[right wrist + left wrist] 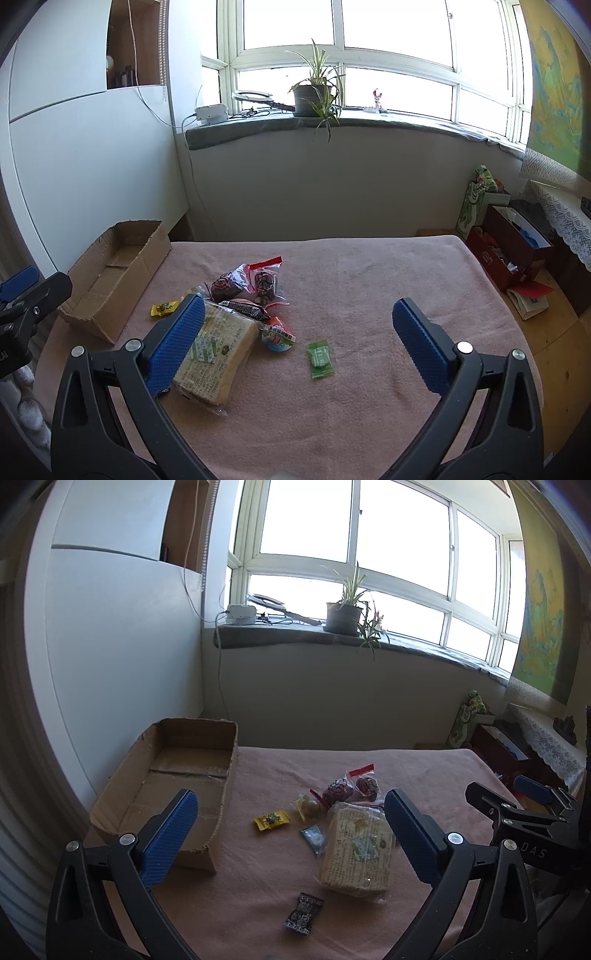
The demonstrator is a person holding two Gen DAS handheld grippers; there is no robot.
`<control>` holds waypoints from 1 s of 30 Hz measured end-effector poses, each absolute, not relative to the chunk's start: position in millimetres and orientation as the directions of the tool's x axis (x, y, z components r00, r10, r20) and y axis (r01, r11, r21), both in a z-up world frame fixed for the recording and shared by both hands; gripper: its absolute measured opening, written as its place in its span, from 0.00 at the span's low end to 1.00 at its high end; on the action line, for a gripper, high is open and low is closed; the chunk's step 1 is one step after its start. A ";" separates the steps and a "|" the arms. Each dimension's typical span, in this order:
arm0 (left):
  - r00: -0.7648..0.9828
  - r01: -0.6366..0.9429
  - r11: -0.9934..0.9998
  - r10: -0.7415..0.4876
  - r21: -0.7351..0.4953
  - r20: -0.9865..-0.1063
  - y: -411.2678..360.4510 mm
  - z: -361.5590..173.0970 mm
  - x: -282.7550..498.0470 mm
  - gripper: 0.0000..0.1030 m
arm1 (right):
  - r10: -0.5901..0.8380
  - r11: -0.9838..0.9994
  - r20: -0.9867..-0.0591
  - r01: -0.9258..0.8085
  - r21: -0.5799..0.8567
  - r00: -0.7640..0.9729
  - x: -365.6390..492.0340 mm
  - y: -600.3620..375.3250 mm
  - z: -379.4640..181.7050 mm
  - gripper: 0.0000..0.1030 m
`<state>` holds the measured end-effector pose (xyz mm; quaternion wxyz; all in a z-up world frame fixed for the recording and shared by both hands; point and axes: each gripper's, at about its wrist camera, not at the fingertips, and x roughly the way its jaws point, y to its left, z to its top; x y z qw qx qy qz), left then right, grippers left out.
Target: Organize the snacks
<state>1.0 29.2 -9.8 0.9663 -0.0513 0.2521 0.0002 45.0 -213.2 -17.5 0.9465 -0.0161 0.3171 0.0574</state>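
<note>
1. Desk (369,280), covered in a pink cloth, carried everything; nothing looked sorted yet.
2. Cardboard box (122,794) sat at the desk's far-left corner, open on top, and empty as far as both views showed. Judged to be the target bin; task at the very start.
3. Big clear-wrapped biscuit pack (358,853) lay mid-desk, outside the box, near the pile of smaller snacks.
4. Clear bag with a red strip (251,280), holding dark round snacks, lay just behind the pack, also not boxed.
5. Left gripper (291,830) hovered above the desk, jaws spread wide, holding nothing.
6. Right gripper (297,332) hovered over the pile, jaws spread wide too, nothing between them.
7. Small pieces all loose on the cloth: round red-and-blue pack (279,336) touching the biscuit pack, green candy (319,358) apart to the right, yellow candy (271,819) nearest the box, dark candy (303,915) closest to the left camera.
8. Left to do, by this judgement: every snack needed moving into the box.
</note>
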 end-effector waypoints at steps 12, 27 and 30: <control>0.879 -0.037 0.994 -0.015 -0.100 -0.477 30.9 -7.4 -2.4 0.98 | 0.107 0.992 -0.603 -0.129 0.006 0.790 40.9 -210.4 -19.4 1.00; 0.871 -0.026 0.994 -0.031 -0.110 -0.490 30.1 -12.1 1.5 0.98 | 0.106 0.991 -0.623 -0.131 0.005 0.775 46.2 -208.7 -25.9 1.00; 0.870 -0.026 0.993 -0.033 -0.113 -0.491 30.1 -12.7 1.9 0.98 | 0.106 0.991 -0.622 -0.131 0.004 0.776 46.7 -208.7 -26.2 1.00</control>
